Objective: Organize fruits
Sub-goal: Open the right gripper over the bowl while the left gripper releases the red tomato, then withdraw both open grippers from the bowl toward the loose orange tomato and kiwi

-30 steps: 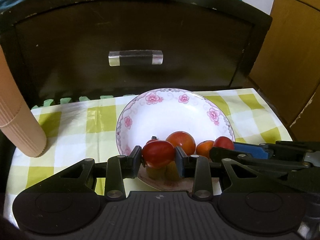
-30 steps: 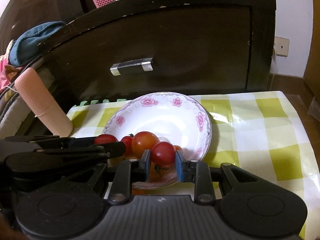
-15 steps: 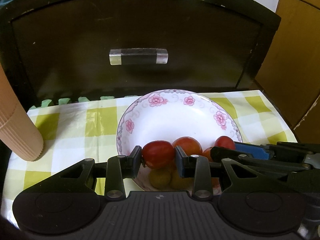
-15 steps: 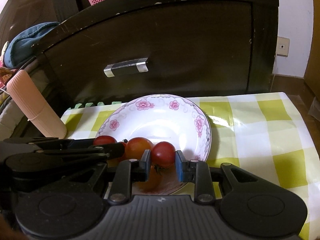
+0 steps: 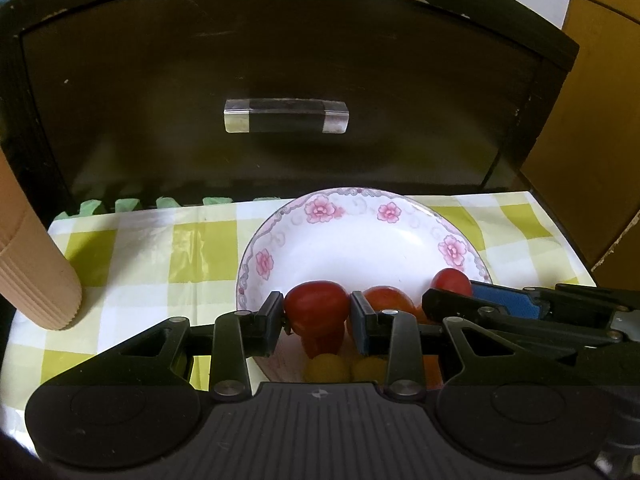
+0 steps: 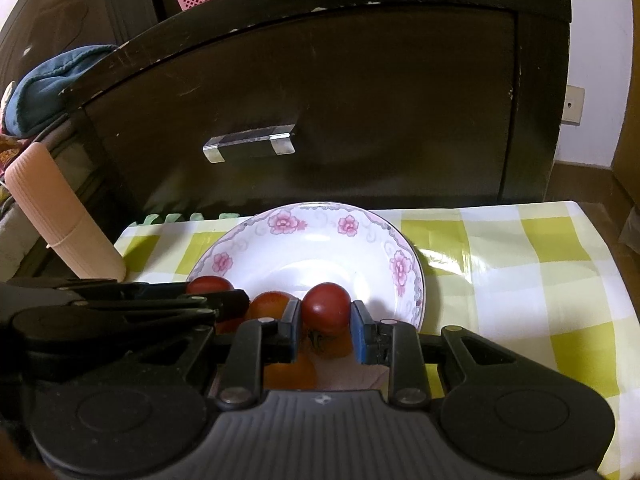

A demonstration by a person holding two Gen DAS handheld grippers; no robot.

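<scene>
A white plate with pink flowers (image 5: 320,210) (image 6: 400,268) stands on the checked cloth. My left gripper (image 5: 317,310) is shut on a red tomato (image 5: 316,300) over the plate's near side. My right gripper (image 6: 326,318) is shut on another red tomato (image 6: 326,306) just beside it. Between the two lies an orange tomato (image 5: 386,298) (image 6: 270,304) in the plate. Small yellow fruits (image 5: 326,366) show under the left jaws. Each view also catches the other gripper (image 5: 454,292) (image 6: 212,292) with its tomato (image 5: 450,280) (image 6: 208,284).
A dark wooden drawer front with a metal handle (image 5: 286,116) (image 6: 250,144) rises right behind the plate. A beige ribbed cylinder (image 5: 36,280) (image 6: 60,220) leans at the cloth's left edge. The green-and-white cloth (image 6: 520,272) stretches to the right.
Both grippers have drifted only slightly over the plate, each still shut on its tomato. The fruits in the plate have not moved.
</scene>
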